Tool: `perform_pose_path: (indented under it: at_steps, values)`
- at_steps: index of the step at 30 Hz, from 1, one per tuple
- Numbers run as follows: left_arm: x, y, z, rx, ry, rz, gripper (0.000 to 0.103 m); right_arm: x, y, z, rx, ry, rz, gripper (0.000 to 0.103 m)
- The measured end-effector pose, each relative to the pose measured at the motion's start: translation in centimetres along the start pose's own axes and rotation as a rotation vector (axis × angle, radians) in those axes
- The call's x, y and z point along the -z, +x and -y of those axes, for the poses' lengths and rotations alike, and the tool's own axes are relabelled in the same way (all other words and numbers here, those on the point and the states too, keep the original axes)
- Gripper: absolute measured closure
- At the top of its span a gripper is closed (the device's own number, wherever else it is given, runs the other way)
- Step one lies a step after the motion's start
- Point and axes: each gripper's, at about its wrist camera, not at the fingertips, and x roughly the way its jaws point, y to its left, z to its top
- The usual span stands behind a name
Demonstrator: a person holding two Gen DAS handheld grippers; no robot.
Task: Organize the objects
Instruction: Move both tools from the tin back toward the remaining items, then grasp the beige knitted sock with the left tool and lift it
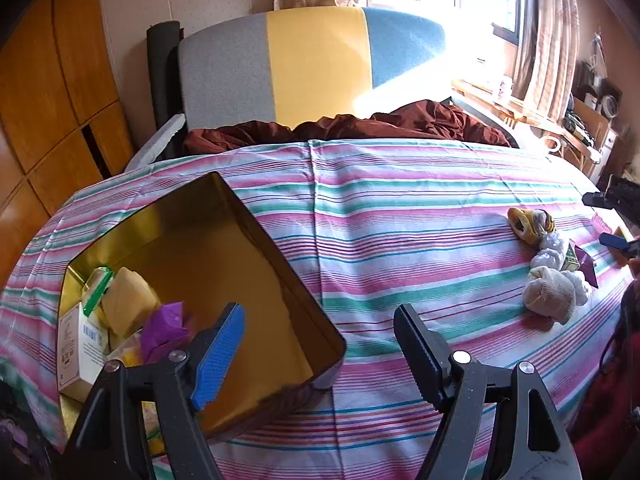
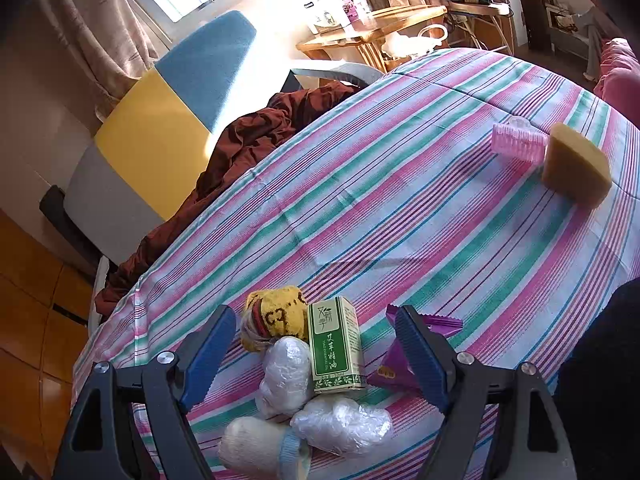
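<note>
A gold tin box (image 1: pixel 256 248) lies on the striped cloth at the left and holds a yellow sponge (image 1: pixel 128 300), a purple wrapper (image 1: pixel 164 330) and small cartons. My left gripper (image 1: pixel 320 350) is open and empty, its left finger over the box's near corner. My right gripper (image 2: pixel 316 344) is open above a pile: a green and white carton (image 2: pixel 336 348), a yellow rolled sock (image 2: pixel 276 316), clear plastic wads (image 2: pixel 286 372), a white sock (image 2: pixel 252 448) and a purple packet (image 2: pixel 390 368). The carton stands between the open jaws, untouched. The pile also shows in the left wrist view (image 1: pixel 548 264).
A pink hair roller (image 2: pixel 518 142) and a tan sponge wedge (image 2: pixel 576 166) lie at the table's far right. A chair with a grey, yellow and blue back (image 1: pixel 316 64) holds a dark red cloth (image 1: pixel 360 124) beyond the far edge.
</note>
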Motion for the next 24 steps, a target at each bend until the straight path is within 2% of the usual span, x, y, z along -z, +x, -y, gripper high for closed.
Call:
perform_pose_path:
  at_steps: [3, 8, 14, 17, 19, 24]
  values:
    - [-0.1, 1.0, 1.8, 0.028, 0.040, -0.016, 0.026, -0.1, -0.4, 0.5, 0.000, 0.026, 0.014, 0.020]
    - [-0.3, 2.6, 5.5, 0.116, 0.118, -0.039, 0.026, -0.4, -0.2, 1.4, 0.005, 0.074, 0.014, 0.020]
    - [-1.0, 3.8, 10.5, 0.273, 0.207, -0.059, 0.027, -0.4, 0.1, 1.8, -0.002, 0.093, 0.000, 0.020]
    - [-1.4, 4.5, 12.9, 0.357, 0.195, -0.097, 0.026, -0.4, 0.1, 2.0, -0.007, 0.098, -0.003, 0.020]
    - [-1.6, 4.7, 14.9, 0.378, 0.221, -0.095, 0.026, -0.5, 0.1, 2.1, -0.010, 0.105, -0.002, 0.020]
    - [-1.5, 5.2, 19.4, 0.405, 0.291, -0.102, 0.015, -0.6, 0.3, 2.7, -0.020, 0.132, -0.004, 0.020]
